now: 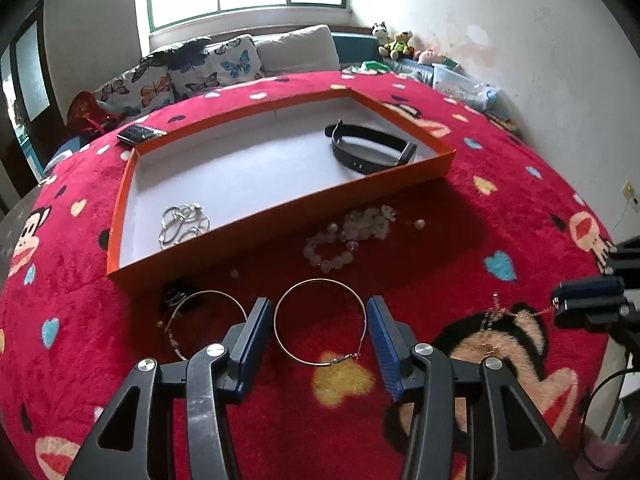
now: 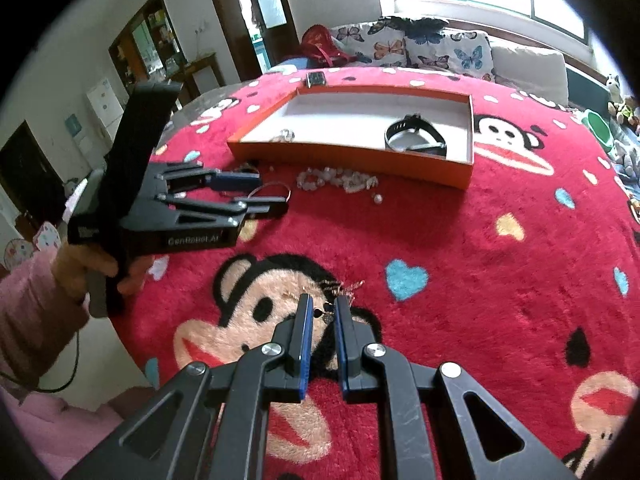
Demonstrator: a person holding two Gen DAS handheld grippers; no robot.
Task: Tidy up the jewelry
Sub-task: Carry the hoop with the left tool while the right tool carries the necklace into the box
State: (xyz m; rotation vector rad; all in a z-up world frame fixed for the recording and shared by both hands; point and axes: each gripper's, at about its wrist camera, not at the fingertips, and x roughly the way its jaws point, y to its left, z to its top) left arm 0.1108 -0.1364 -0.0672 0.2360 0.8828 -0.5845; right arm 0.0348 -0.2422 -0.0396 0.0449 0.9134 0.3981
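Left tongs (image 1: 320, 316) half-open around hoop (image 1: 320, 322); right tongs (image 2: 323, 306) pinching chain (image 2: 336, 286); bead bracelet (image 1: 332, 248) beyond.

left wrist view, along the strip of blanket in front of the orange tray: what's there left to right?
black hair clip → thin bangle → hoop between the open left gripper fingers → gold chain → right gripper, shut on that chain's end.
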